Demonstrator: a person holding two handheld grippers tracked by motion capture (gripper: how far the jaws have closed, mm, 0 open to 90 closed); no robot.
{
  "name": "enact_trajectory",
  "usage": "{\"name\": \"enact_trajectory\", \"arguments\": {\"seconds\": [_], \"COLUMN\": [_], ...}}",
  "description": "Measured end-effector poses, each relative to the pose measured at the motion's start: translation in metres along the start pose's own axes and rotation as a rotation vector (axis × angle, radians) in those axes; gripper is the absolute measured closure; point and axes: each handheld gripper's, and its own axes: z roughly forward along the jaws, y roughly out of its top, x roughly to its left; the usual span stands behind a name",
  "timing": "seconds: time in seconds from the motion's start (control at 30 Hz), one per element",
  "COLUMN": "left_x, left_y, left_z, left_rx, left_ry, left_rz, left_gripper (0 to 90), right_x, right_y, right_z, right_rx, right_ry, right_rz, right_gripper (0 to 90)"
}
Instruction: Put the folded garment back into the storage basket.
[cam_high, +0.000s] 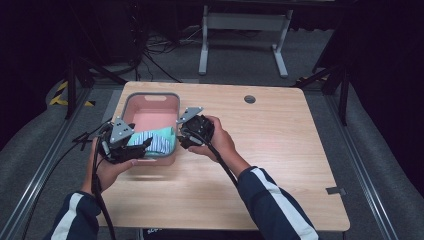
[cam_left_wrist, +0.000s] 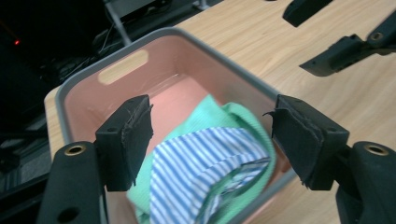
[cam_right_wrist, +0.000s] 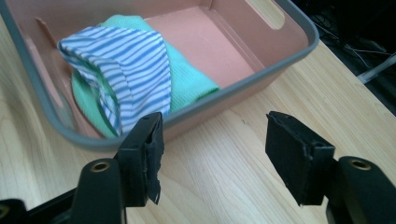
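One pink bin (cam_high: 152, 107) with a grey rim was seen on the wooden table (cam_high: 270, 150), toward its left half. One handle slot was visible in the bin's far wall. Two cloth items were counted inside, bunched at the bin's near end: one green cloth (cam_left_wrist: 219, 114) underneath, one blue-and-white striped cloth (cam_left_wrist: 196, 168) draped over it. The rest of the bin floor was bare.

Two grippers were counted, one per hand. The left gripper (cam_left_wrist: 210, 140) was held over the bin's near-left corner, jaws spread apart above the striped cloth, pads not pressing on it; whether the cloth was brushed could not be told. The right gripper (cam_right_wrist: 212, 149) was held just outside the bin's right wall, over bare table, jaws also spread with nothing between them.

In the high view the left gripper (cam_high: 131, 147) and right gripper (cam_high: 186, 137) flanked the bin's near end, one on each side. Two dark sleeves with white stripes came in from the bottom. One round grommet (cam_high: 249, 99) was noted near the table's far edge.
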Motion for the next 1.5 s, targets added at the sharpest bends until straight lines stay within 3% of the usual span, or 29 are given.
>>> {"name": "enact_trajectory", "arguments": {"seconds": [0.3,0.63,0.8,1.3,1.5], "left_x": [-0.019,-0.042,-0.052,-0.080,-0.092], "left_y": [0.007,0.008,0.008,0.001,-0.005], "left_z": [-0.002,0.004,0.007,0.017,0.026], "left_rx": [0.010,0.017,0.034,0.061,0.077], "left_ry": [-0.035,-0.086,-0.126,-0.174,-0.199], "left_rz": [0.055,0.101,0.146,0.209,0.239], "left_gripper": [25.9,25.4,26.1,24.6,24.0], "right_x": [-0.002,-0.001,-0.004,-0.017,-0.022], "right_y": [-0.011,-0.028,-0.039,-0.080,-0.101], "right_z": [-0.021,-0.030,-0.035,-0.064,-0.073], "right_rx": [0.012,0.068,0.080,0.112,0.126], "right_ry": [-0.026,-0.065,-0.064,-0.098,-0.100], "right_rz": [-0.034,-0.062,-0.053,-0.057,-0.035], "right_gripper": [36.4,35.7,35.6,34.3,34.0]}}
